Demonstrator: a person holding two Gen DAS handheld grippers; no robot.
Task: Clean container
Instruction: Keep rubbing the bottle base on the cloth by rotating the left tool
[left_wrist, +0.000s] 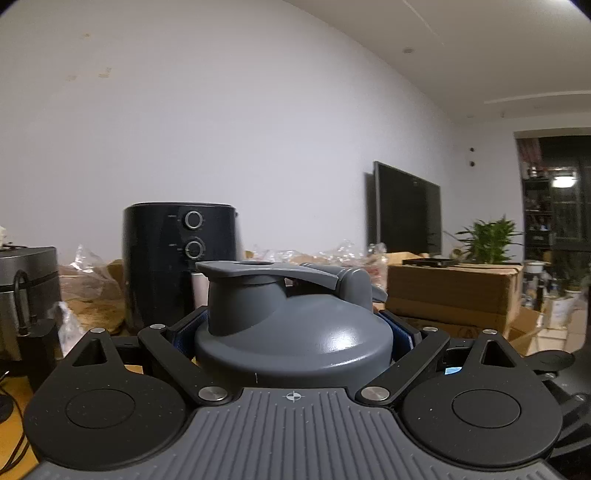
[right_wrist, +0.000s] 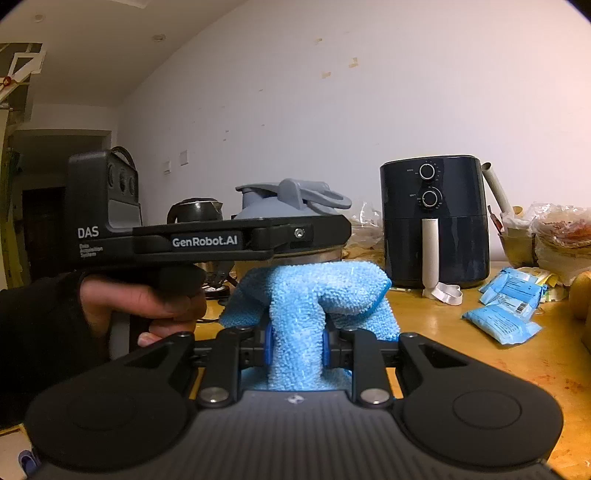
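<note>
Left wrist: container (left_wrist: 295, 332) lid shut, contents prob. hidden

- The bottle (left_wrist: 293, 332) sat between the left gripper's (left_wrist: 293, 328) fingers, before the air fryer (left_wrist: 177, 258).
- The cloth (right_wrist: 306, 306) stood pinched in the right gripper (right_wrist: 297, 345), before the bottle.
- Packets (right_wrist: 506, 310) lay on the table (right_wrist: 535, 354), right of the fryer.

Black air fryer (right_wrist: 436, 221) on wooden table (right_wrist: 480, 332); blue packets (right_wrist: 506, 302) beside; television (left_wrist: 408, 208), cardboard box (left_wrist: 450, 291).
</note>
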